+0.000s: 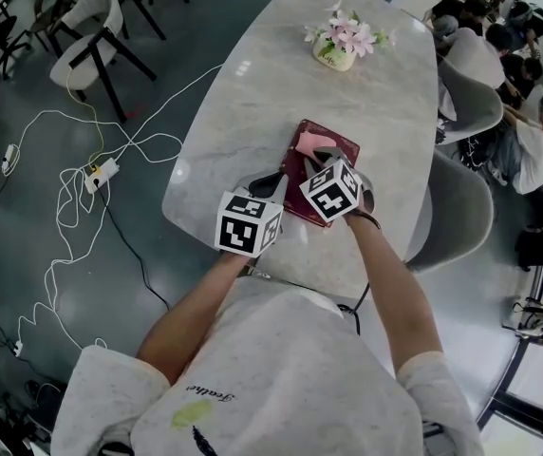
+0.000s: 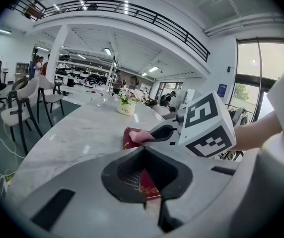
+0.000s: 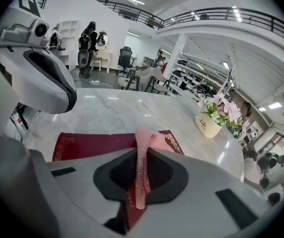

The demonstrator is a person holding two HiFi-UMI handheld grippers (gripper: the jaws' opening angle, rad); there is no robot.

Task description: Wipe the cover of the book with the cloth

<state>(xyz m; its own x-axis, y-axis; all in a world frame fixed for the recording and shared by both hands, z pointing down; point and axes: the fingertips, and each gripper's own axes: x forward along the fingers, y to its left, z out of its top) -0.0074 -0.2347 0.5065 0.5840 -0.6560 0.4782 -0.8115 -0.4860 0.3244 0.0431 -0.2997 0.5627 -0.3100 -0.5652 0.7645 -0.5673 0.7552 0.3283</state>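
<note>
Right gripper (image 3: pixel 141 182) pinches the pink cloth (image 3: pixel 144 138) on the maroon book (image 3: pixel 97 145).
Left gripper (image 2: pixel 149 187) clamps the book's near edge on the worktop (image 1: pixel 281 65); most bare cover lies left of the cloth.

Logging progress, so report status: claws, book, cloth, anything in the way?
Left claw clamped on book edge. Right claw shut on pink cloth, draped over the cover. Flower pot stands well apart; nothing blocking.
</note>
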